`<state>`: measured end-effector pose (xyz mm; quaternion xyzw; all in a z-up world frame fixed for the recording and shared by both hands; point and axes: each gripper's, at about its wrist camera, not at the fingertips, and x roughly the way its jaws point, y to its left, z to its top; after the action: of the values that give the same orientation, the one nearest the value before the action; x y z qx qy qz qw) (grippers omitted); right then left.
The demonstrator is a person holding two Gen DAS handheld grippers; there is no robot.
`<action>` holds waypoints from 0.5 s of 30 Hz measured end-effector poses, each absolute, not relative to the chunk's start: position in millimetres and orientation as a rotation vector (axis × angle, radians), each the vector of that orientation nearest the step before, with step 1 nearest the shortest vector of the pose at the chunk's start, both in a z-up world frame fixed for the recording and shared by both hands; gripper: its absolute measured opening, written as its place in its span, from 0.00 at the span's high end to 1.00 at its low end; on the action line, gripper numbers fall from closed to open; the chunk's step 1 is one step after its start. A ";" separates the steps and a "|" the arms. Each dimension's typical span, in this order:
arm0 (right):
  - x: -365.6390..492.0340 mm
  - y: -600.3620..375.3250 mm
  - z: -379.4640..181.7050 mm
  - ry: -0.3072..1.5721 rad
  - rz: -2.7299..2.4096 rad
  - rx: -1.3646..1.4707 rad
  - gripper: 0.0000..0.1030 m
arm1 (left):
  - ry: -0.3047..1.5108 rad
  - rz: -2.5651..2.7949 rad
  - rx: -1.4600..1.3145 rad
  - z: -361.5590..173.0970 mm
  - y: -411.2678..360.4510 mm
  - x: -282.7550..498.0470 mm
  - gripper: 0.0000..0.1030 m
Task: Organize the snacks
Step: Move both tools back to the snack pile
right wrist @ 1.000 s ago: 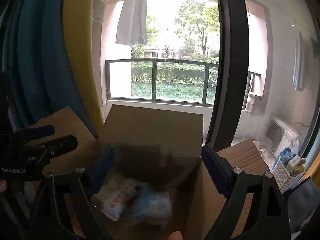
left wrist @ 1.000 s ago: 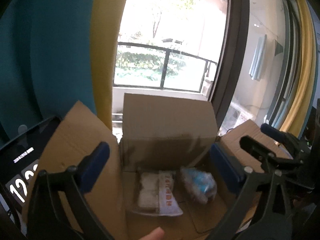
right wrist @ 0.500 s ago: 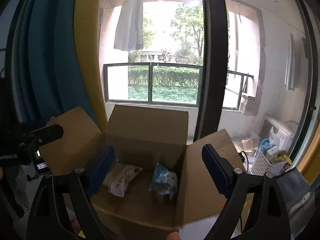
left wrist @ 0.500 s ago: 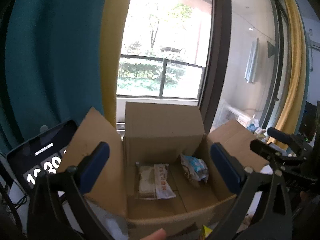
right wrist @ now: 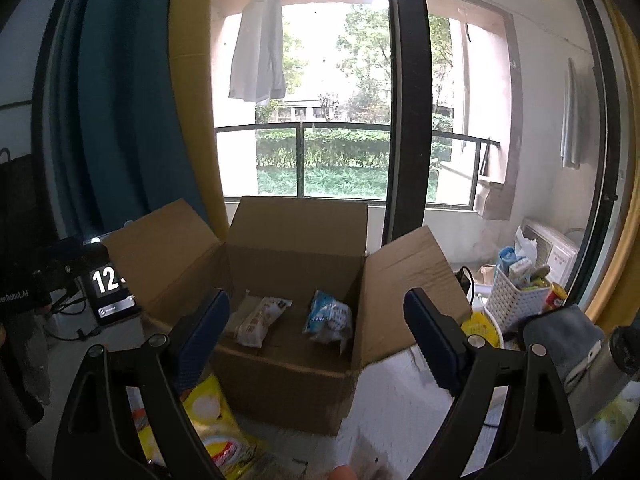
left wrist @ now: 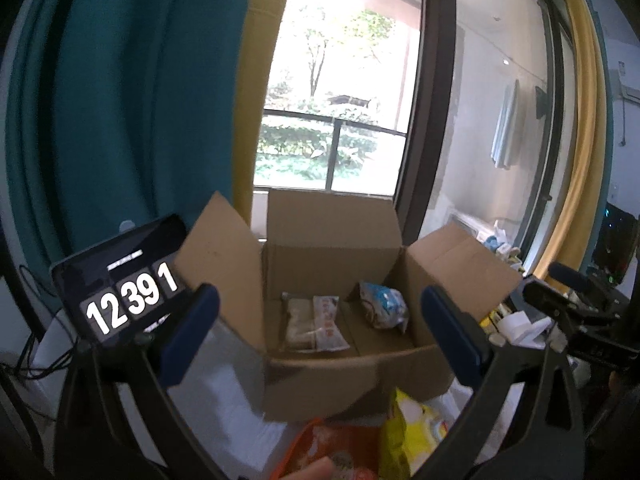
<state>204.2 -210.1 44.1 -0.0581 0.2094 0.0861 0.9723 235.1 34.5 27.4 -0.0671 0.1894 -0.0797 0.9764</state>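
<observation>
Nearest the lens: left tool (left wrist: 320, 332) spread wide, nothing between its blue pads, held level and aimed forward over the table (left wrist: 224, 392). Right tool (right wrist: 316, 340) likewise spread wide and empty, also level, pointed at the same spot from slightly further right. A fingertip (left wrist: 312, 472) at the bottom edge of the left view; another (right wrist: 342, 472) at the bottom edge of the right view.

Just below and ahead of the tools, on the white table: a yellow snack bag (left wrist: 412, 432) lying next to an orange snack packet (left wrist: 332, 452), both in front of the box, outside it. Same yellow bag (right wrist: 208, 420) low-left in the right view, partly under the left-hand finger.

Next: open cardboard box (left wrist: 344, 376), all flaps up or splayed outward. Inside on the floor of it, a white-and-clear snack pack (left wrist: 312, 324) lying flat toward the left, and a blue-and-white snack pouch (left wrist: 382, 308) toward the right back corner, apart from each other.

Beside the box on the left, a tablet (left wrist: 120, 280) showing large white digits. On the right, a white slotted basket (right wrist: 516, 300) stuffed with small items, and a grey cloth (right wrist: 568, 344).

Furthest: teal curtain (left wrist: 120, 100), yellow curtain edge (right wrist: 192, 100), dark window frame (right wrist: 404, 100), balcony railing (right wrist: 340, 128), a white shirt (right wrist: 258, 52) hanging outside, greenery behind.
</observation>
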 end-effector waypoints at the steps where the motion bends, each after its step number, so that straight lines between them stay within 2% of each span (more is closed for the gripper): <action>1: 199.3 -209.3 42.7 0.423 0.176 -0.121 0.12 | 0.384 -0.159 -0.137 26.7 35.6 231.9 0.01; 15: 158.2 -197.0 16.5 0.491 0.214 -0.118 0.12 | 0.453 -0.115 -0.199 -8.3 60.9 188.4 0.01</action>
<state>158.2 -197.0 16.5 -0.0582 0.2422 0.1059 0.9627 188.4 60.9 -8.3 -0.0986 0.2241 -0.0568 0.9679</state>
